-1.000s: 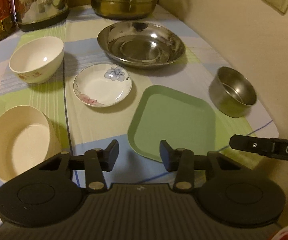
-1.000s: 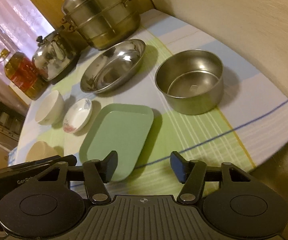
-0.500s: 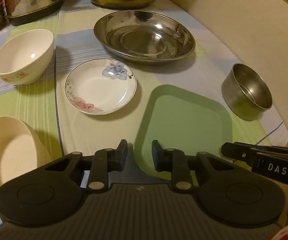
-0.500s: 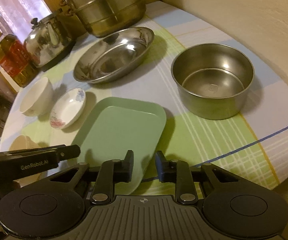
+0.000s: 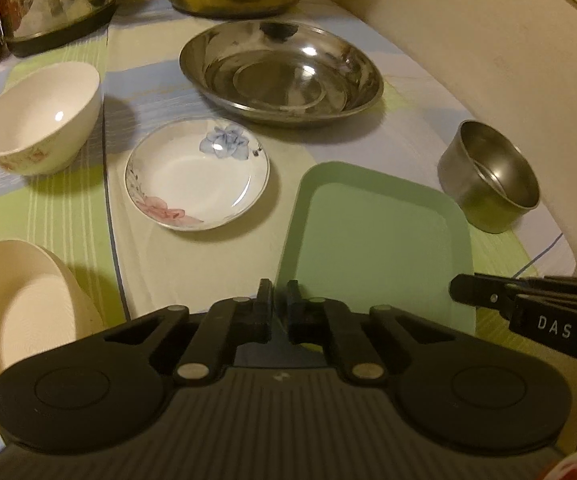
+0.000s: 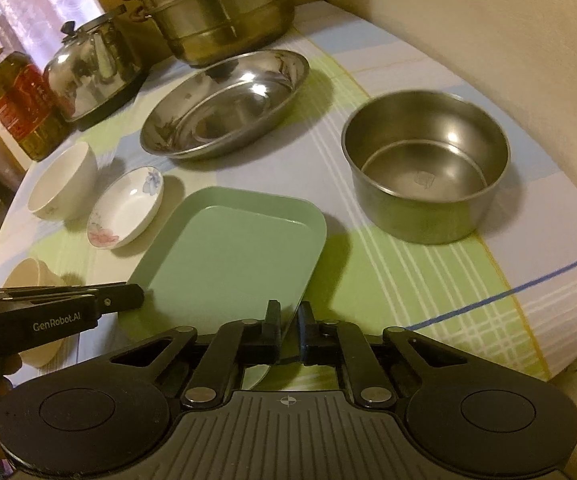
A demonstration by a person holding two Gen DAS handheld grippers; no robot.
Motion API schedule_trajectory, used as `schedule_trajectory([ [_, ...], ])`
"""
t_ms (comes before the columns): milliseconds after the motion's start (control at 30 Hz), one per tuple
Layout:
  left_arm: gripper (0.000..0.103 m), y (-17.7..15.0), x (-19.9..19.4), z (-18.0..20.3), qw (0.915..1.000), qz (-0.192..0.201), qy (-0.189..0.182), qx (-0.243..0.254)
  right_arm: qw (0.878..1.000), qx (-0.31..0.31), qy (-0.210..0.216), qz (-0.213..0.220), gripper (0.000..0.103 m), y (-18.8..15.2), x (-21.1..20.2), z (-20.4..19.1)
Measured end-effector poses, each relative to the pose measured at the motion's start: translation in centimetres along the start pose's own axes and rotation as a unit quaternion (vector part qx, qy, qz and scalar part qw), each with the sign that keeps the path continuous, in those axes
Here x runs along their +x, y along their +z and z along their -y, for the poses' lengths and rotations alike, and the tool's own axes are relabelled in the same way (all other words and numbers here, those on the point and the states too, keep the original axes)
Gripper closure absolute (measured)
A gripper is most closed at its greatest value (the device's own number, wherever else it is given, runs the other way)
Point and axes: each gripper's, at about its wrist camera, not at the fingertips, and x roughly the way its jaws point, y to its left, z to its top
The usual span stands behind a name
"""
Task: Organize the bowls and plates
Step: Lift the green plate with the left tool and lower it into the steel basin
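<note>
Two grippers meet at the near edge of the green tray (image 5: 380, 236), one at each near corner, which suggests the person means to lift or shift it level with both hands rather than drag it by one side. The left gripper (image 5: 279, 300) has its fingers drawn almost together at the tray's near-left rim; the rim appears to sit in the thin gap between them, though the dim light leaves it uncertain whether it is truly pinched. The right gripper (image 6: 288, 322) is likewise nearly closed, and in its own view the tray's near-right edge runs down between the fingers, so it looks to have hold of that edge.

The tray is a pale green rounded rectangle with a shallow raised lip and nothing in it, lying flat on the striped tablecloth (image 6: 408, 280) near the table's front. It probably will serve as the base for gathering the smaller ware.

Around it the dishes lie spread apart: a floral saucer (image 5: 196, 174) just to its left, a white bowl (image 5: 40, 118) beyond that, a cream bowl (image 5: 20, 312) at the near left, a wide steel dish (image 5: 280, 72) behind, and a small steel bowl (image 6: 424, 168) to the right near the wall. At the back stand a kettle (image 6: 96, 68), a stacked pot (image 6: 216, 12) and an oil bottle (image 6: 20, 104).
</note>
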Motion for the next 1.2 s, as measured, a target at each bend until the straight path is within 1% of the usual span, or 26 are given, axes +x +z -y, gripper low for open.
schedule_trajectory([
  [100,0.097,0.1,-0.8,0.1,0.9999,0.009,0.002,0.005,1.000,-0.024,0.000,0.015,0.095,0.3,-0.7,-0.7],
  [233,0.097,0.9,-1.7,-0.3,0.9997,0.025,0.000,0.004,0.999,-0.036,0.003,0.030,0.095,1.2,-1.4,-1.5],
  [500,0.097,4.2,-1.9,-1.4,0.9986,0.051,0.008,0.008,0.998,-0.038,0.015,0.047,0.095,4.2,-0.5,-2.5],
  [667,0.097,6.7,-1.0,-2.5,0.9982,0.059,0.008,0.007,0.997,-0.044,0.014,0.058,0.095,6.9,0.9,-3.1],
  [967,0.097,11.2,1.5,-4.3,0.9973,0.072,0.010,0.002,0.997,-0.036,0.009,0.070,0.095,11.9,4.4,-4.0],
  [1200,0.097,13.9,4.8,-5.0,0.9978,0.065,0.013,0.007,0.998,-0.021,-0.003,0.059,0.095,14.9,7.8,-3.5],
])
